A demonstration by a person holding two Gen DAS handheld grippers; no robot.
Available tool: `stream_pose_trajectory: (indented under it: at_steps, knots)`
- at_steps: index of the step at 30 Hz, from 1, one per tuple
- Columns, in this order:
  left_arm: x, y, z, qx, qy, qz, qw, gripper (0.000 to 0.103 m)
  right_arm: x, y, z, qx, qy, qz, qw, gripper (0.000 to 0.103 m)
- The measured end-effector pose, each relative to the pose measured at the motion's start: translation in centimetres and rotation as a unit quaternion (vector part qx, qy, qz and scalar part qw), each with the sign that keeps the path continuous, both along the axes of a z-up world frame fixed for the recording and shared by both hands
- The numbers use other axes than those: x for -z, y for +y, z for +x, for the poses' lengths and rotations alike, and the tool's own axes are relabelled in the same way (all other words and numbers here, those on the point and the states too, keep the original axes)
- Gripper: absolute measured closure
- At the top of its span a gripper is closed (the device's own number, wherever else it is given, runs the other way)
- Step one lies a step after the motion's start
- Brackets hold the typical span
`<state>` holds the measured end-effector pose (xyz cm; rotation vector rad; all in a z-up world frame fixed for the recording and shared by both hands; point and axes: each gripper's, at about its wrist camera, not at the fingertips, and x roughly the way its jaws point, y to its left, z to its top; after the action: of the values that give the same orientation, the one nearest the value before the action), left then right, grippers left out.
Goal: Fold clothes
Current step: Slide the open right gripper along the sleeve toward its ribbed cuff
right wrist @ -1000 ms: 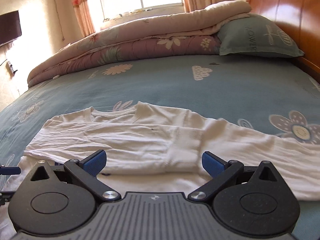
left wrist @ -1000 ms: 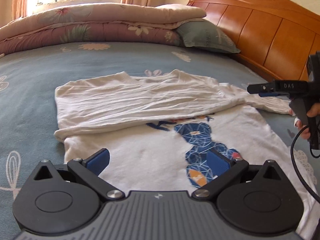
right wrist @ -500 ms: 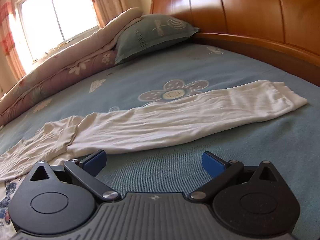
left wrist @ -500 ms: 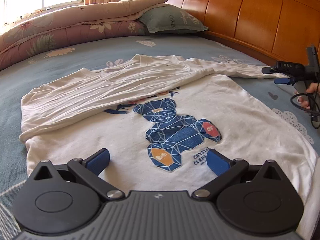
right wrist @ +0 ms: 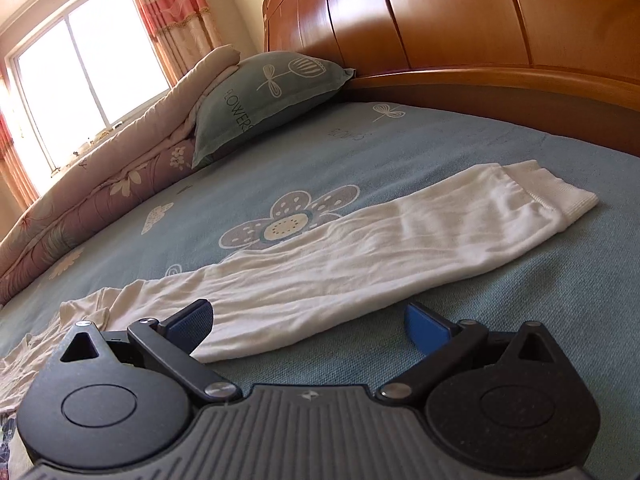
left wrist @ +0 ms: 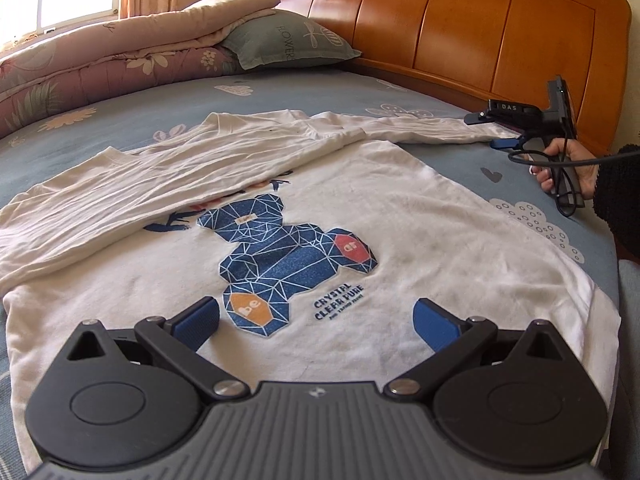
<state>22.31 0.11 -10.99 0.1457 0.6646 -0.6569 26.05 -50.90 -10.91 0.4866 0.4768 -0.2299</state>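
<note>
Left gripper [left wrist: 316, 320]: jaws stood wide apart, holding nothing, above the shirt's lower hem at 6 o'clock.
Shirt [left wrist: 400, 240]: white, long-sleeved, spread flat on the blue bedsheet [left wrist: 360, 92] — blue bear print [left wrist: 288, 256] facing up; one sleeve lay folded across the chest at 10 o'clock.
Right gripper [right wrist: 308, 320]: jaws apart, empty — hovering just short of the outstretched sleeve [right wrist: 380, 248], cuff toward 2 o'clock.
Hand [left wrist: 568, 164]: gripped the right tool at 3 o'clock.
Pillow [right wrist: 264, 92]: against the wooden headboard [right wrist: 480, 20], 12 o'clock.
</note>
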Motion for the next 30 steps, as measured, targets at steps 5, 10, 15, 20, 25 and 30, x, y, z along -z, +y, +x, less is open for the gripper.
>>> stream_pose_trajectory:
  at_steps: [5, 10, 15, 20, 25, 30]
  knots:
    - [0.1, 0.1, 0.1, -0.001, 0.003, -0.006, 1.0000, 0.001, 0.4, -1.1, 0.7, 0.009, -0.016, 0.024, 1.000, 0.000]
    - [0.1, 0.2, 0.2, -0.003, 0.005, -0.012, 0.9999, 0.001, 0.5, -2.0, 1.6, 0.025, -0.029, 0.039, 0.998, 0.000]
    - [0.2, 0.2, 0.2, -0.003, 0.004, -0.010, 0.9999, 0.001, 0.5, -1.7, 2.0, 0.043, -0.027, 0.038, 0.998, 0.000]
    - [0.2, 0.2, 0.2, -0.003, 0.004, -0.011, 0.9999, 0.001, 0.8, -3.1, 3.1, 0.048, -0.044, 0.052, 0.997, 0.000]
    - [0.3, 0.3, 0.3, -0.002, 0.005, -0.014, 0.9999, 0.001, 1.2, -4.2, 3.9, 0.064, -0.067, 0.070, 0.993, 0.000]
    - [0.3, 0.3, 0.3, -0.001, 0.005, -0.014, 0.9999, 0.001, 1.3, -4.9, 4.0, 0.060, -0.082, 0.082, 0.991, 0.000]
